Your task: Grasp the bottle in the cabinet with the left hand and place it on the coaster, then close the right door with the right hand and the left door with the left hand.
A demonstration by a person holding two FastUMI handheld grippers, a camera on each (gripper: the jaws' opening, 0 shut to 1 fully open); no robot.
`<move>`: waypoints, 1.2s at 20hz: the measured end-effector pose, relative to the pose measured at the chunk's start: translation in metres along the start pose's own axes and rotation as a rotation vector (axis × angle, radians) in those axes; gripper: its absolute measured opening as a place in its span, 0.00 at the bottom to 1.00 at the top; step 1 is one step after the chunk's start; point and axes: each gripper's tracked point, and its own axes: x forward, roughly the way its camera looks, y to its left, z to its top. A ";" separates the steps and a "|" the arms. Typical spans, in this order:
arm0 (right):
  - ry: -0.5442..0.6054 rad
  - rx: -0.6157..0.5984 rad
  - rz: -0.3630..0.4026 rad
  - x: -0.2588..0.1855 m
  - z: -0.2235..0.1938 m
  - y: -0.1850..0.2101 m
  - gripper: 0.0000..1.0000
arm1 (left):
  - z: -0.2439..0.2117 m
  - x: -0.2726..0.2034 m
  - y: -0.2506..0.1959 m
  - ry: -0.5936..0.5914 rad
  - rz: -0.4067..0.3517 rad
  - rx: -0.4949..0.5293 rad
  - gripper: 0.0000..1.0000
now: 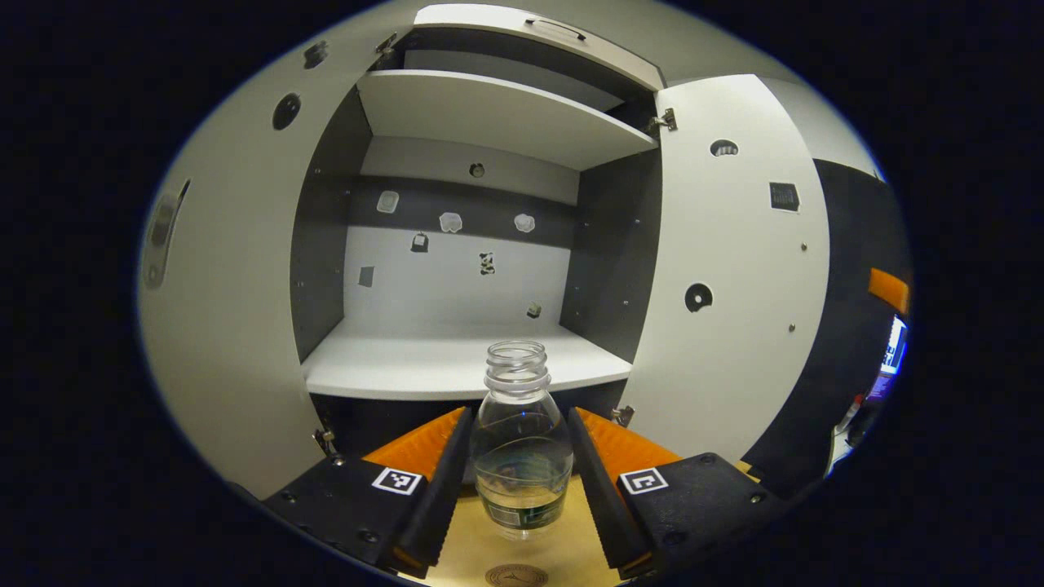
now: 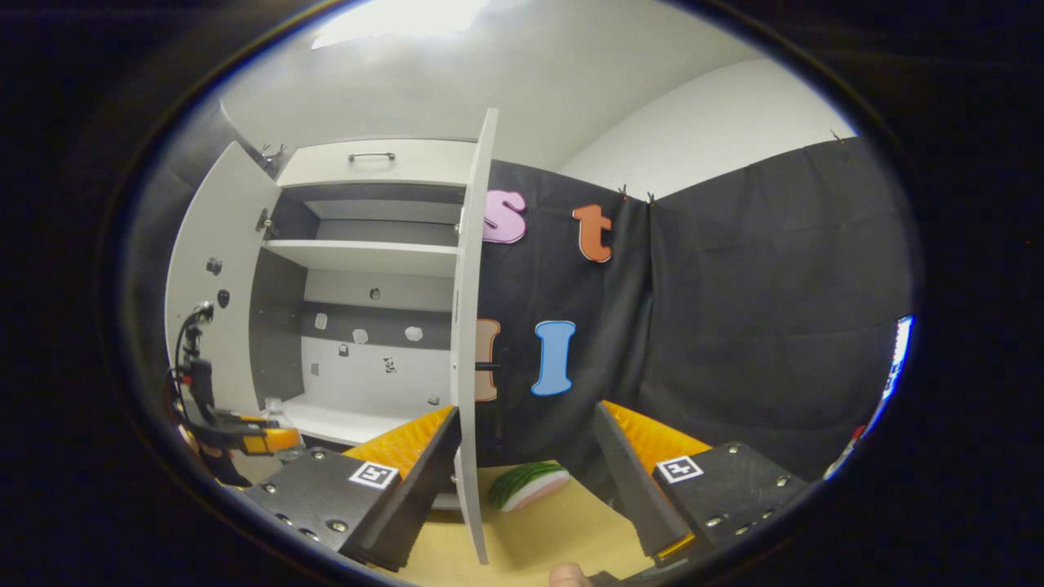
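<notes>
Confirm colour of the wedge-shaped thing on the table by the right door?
Green striped rind over pink flesh, like a watermelon slice; clearest in the right gripper view.

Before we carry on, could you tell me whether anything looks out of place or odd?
The bottle has no cap and holds a little liquid. It stands upright between the left tongs; nothing has spilled.

A pale wooden table (image 2: 563, 530) carries a watermelon slice (image 2: 528, 485) near the cabinet's right door (image 2: 469, 326); a round coaster (image 1: 515, 575) lies at the near edge.
</notes>
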 end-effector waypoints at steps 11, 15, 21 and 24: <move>-0.005 -0.036 -0.039 -0.003 0.005 -0.013 0.99 | -0.140 -0.013 0.015 0.130 -0.015 -0.101 0.74; 0.001 -0.046 -0.051 -0.006 0.003 -0.017 0.95 | -0.174 -0.020 0.017 0.187 0.000 -0.101 0.74; 0.006 -0.064 -0.052 -0.005 0.003 -0.017 0.95 | -0.213 -0.022 0.018 0.244 0.014 -0.076 0.74; 0.011 -0.080 -0.051 -0.003 0.000 -0.016 0.99 | -0.214 -0.025 0.015 0.220 0.020 -0.067 0.75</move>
